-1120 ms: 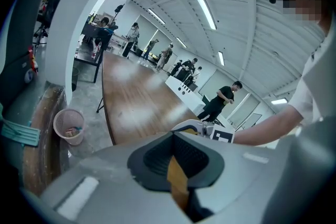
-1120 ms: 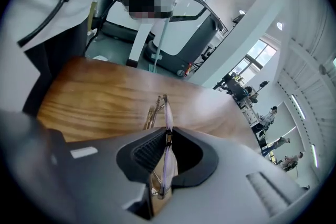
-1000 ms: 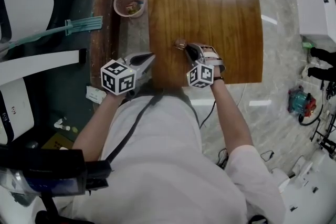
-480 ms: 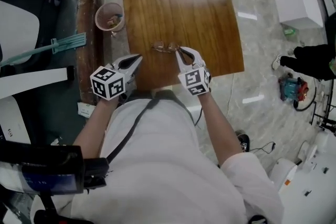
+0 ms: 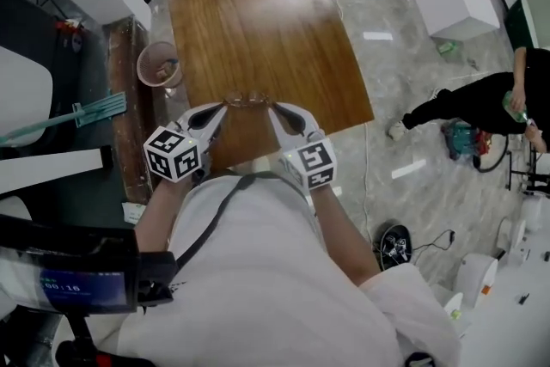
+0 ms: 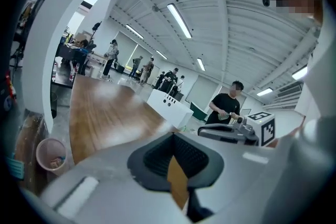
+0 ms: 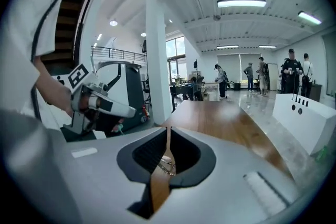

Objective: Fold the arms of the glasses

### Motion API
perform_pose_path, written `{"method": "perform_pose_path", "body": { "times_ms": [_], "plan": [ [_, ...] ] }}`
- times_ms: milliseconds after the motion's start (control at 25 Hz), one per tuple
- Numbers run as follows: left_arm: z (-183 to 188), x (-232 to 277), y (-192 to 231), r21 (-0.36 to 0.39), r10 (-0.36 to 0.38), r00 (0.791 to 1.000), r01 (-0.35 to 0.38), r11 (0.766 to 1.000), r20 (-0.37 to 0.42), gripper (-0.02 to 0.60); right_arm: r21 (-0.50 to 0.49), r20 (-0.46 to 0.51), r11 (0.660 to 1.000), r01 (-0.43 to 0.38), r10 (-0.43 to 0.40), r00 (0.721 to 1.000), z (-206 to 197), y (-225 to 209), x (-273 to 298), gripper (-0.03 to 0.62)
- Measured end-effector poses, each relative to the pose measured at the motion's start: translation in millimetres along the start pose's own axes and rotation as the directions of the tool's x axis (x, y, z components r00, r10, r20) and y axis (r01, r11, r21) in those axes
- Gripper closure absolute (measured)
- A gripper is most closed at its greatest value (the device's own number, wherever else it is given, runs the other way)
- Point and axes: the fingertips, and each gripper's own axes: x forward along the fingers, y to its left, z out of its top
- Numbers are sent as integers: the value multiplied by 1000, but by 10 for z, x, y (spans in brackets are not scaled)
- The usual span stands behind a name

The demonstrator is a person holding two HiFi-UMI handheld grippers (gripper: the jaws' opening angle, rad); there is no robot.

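The glasses [image 5: 247,100] are seen in the head view at 12 o'clock from the person, over the near edge of the bench [image 5: 258,4], spanned between two tools. The right hand-held gripper [image 5: 275,110] is placed at 3 o'clock of them. Its jaws are narrowed onto a thin piece of wire frame, seen between them in the right gripper view, so that end is judged to be pinched to keep the frame steady. The left hand-held gripper [image 5: 222,109] is placed at 9 o'clock of the glasses with its jaws drawn fully together. Nothing is made out between them in its own view, so it may only be touching or nearing that end. One side is probably anchored so an arm can be swung inward from the other.
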Motion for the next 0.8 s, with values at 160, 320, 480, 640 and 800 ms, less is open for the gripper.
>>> {"method": "perform_pose_path", "body": {
  "times_ms": [160,320,480,640,800],
  "plan": [
    [205,10,-110,69,6,999,-9,998,36,577,85,48,996,3,-7,999,144,28,-147,583],
    [261,-20,-78,90,28,998,-33,995,61,577,105,67,994,-4,-3,998,172,64,-162,585],
    [237,-52,-28,91,41,997,-46,995,60,577,108,68,994,0,-7,998,155,58,-141,585],
    [229,-87,19,84,58,996,-63,994,65,577,107,69,994,7,-15,998,150,38,-145,585],
    [230,-110,51,83,66,995,-72,994,70,577,105,68,994,14,-21,997,144,15,-157,585]
  ]
}}
